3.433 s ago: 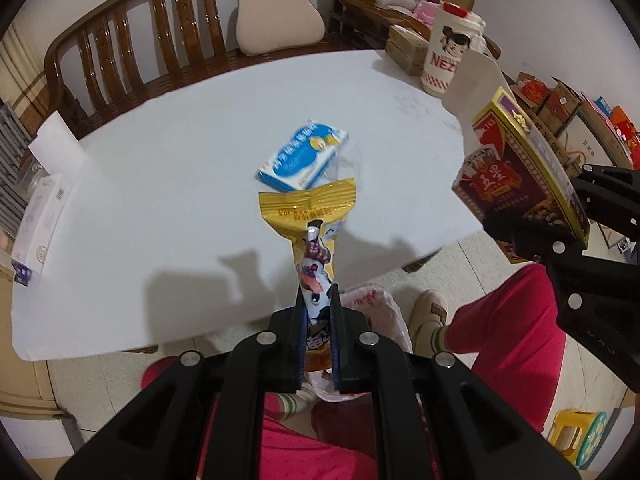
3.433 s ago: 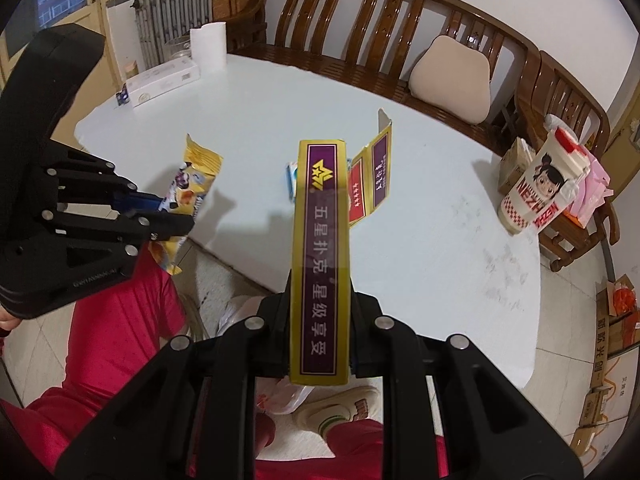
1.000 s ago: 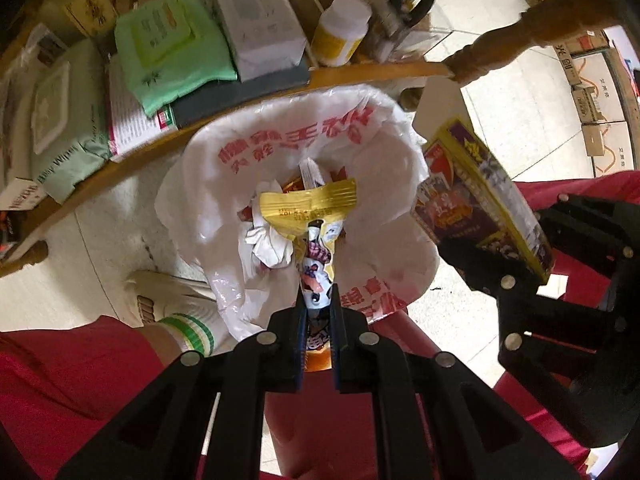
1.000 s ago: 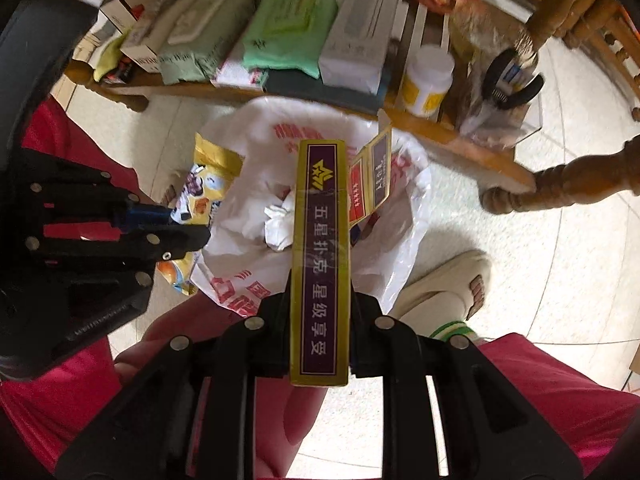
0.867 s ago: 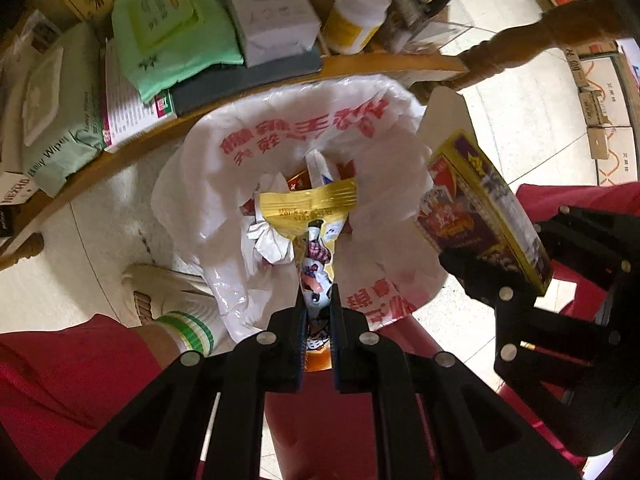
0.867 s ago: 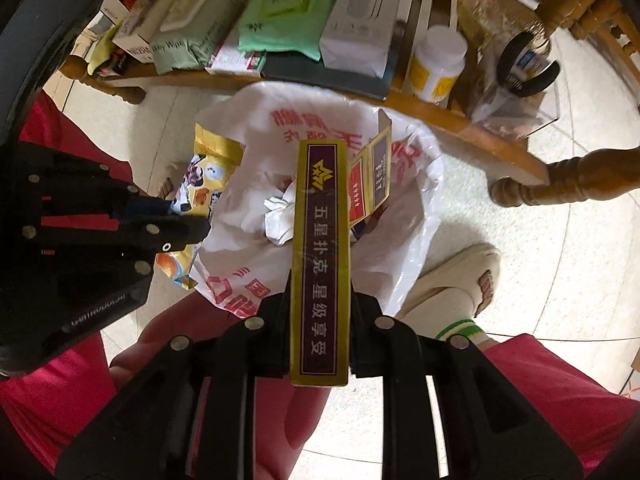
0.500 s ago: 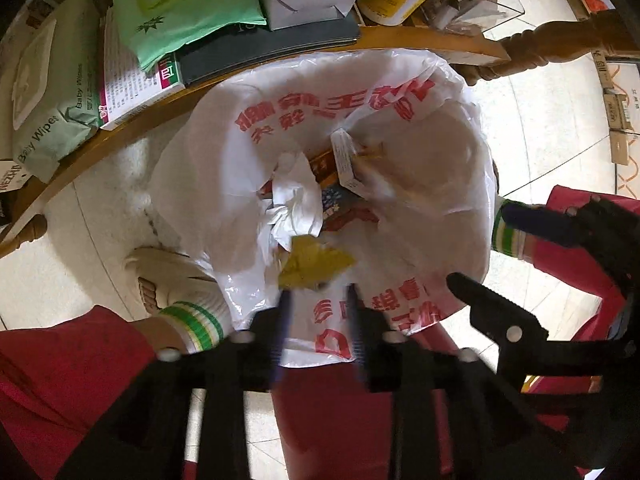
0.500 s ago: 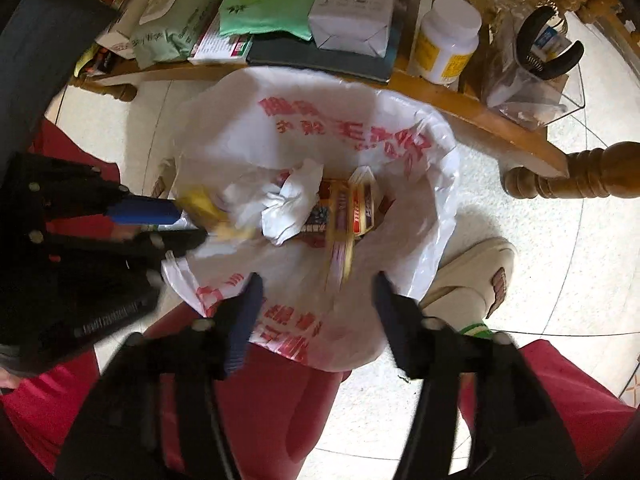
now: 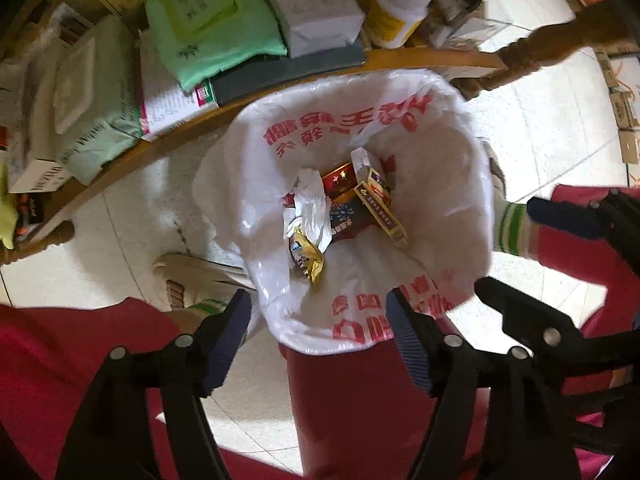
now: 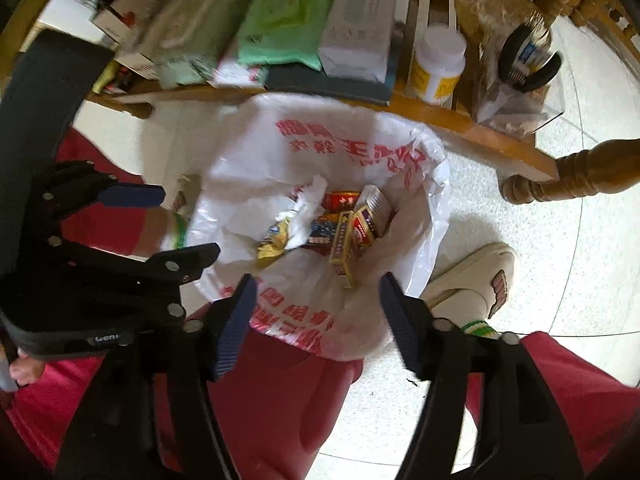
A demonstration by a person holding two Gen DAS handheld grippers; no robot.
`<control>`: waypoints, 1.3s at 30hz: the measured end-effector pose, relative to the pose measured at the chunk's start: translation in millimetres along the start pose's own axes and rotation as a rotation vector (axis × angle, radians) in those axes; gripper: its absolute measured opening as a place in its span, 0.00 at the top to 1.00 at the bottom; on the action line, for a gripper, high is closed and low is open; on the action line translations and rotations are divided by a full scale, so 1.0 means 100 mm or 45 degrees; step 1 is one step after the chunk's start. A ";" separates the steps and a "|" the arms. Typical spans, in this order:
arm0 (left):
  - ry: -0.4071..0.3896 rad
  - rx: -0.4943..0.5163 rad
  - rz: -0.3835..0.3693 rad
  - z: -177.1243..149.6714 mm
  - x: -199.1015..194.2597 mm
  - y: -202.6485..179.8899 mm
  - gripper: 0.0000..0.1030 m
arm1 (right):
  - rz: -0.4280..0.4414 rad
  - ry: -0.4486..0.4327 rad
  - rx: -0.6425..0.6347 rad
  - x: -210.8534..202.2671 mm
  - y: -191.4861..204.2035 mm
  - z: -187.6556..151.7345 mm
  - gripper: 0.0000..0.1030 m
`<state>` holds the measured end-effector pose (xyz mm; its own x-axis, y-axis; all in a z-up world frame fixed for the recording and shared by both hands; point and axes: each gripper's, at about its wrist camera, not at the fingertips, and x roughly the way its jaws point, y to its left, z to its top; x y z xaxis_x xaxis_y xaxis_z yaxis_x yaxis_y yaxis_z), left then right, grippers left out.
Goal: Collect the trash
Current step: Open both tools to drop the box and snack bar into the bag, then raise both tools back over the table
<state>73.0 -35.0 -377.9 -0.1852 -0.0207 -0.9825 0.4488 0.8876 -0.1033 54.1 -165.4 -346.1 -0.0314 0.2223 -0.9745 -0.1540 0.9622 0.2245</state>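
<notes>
A red bin lined with a white plastic bag [image 9: 460, 160] printed with red characters stands on the floor below me; it also shows in the right wrist view [image 10: 248, 168]. Inside lie the yellow snack wrapper [image 9: 306, 256] [image 10: 274, 242], the purple and gold card box [image 9: 380, 208] [image 10: 344, 246], crumpled white paper [image 9: 312, 204] and other packets. My left gripper [image 9: 318, 340] is open and empty above the bin's near rim. My right gripper [image 10: 314, 316] is open and empty beside it; it also shows at the right of the left wrist view [image 9: 532, 248].
A low wooden shelf [image 9: 420, 60] behind the bin holds green wipe packs [image 9: 208, 12], white boxes [image 10: 360, 20], a yellow-labelled white bottle [image 10: 438, 64] and pliers. A table leg [image 10: 568, 176] stands right. The person's red trousers and slippers [image 10: 476, 276] flank the bin.
Both grippers have opened over the bin. The yellow wrapper and the card box have dropped out of them and now lie inside the bag.
</notes>
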 end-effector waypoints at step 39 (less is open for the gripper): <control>-0.401 0.580 0.315 0.63 -3.54 -0.08 0.08 | -0.077 -0.700 -0.593 -3.69 0.37 0.79 0.07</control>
<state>189.9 -63.3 -39.2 0.2091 -0.0357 -0.9772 0.7873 0.5988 0.1466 137.5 -199.7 22.1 0.4728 0.3356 -0.8147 -0.5485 0.8357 0.0259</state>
